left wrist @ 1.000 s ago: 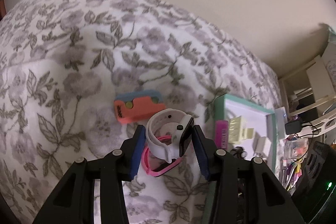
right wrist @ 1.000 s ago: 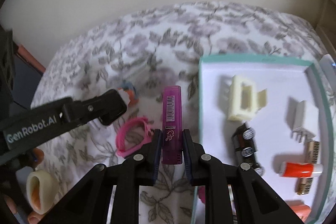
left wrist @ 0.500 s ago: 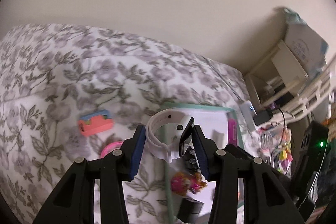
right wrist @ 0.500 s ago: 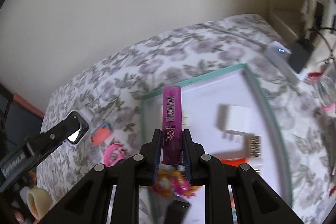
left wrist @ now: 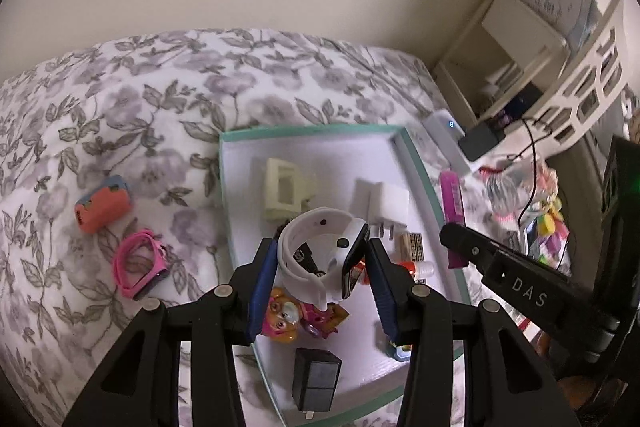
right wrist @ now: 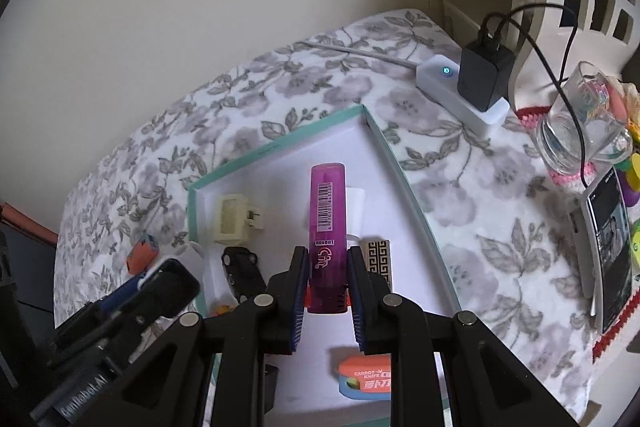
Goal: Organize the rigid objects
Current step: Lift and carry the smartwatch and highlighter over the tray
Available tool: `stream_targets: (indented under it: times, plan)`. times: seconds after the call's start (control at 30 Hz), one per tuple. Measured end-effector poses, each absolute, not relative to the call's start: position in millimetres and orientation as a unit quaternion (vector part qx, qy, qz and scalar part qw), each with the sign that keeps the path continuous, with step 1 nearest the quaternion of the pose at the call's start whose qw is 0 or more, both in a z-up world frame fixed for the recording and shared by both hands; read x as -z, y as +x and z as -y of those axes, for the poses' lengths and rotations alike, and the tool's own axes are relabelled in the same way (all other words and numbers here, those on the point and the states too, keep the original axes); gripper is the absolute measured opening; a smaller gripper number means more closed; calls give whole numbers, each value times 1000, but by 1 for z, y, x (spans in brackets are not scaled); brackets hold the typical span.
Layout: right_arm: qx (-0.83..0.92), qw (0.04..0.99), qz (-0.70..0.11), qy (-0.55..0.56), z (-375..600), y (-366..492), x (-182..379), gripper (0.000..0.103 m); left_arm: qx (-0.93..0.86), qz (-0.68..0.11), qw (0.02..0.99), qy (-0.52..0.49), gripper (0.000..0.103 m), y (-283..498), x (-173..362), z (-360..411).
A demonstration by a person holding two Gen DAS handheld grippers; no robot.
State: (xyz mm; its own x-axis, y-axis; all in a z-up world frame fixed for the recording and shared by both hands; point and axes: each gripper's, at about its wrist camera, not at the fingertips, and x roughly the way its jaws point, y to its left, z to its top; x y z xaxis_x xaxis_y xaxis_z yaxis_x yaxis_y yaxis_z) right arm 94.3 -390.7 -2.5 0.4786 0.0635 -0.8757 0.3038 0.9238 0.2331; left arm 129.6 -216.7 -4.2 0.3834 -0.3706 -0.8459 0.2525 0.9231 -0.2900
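Step in hand: carry to tray. Left gripper grips watch above tray centre; right gripper grips highlighter above tray, 12 o'clock. Next: lower each into bare space, then release

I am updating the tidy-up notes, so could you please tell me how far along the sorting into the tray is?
Done: the cream adapter, white plug and black charger lie in the teal tray. In hand: the left gripper holds the white watch, the right gripper the purple highlighter, above it. Left: pink watch and orange block on the bedspread.
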Motion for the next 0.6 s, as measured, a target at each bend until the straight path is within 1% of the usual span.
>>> stream_targets:
  times: [0.6]
  plan:
    - [63,826,-534,170,382,102,25,21,182,-544,819,-20,47,126,26,236]
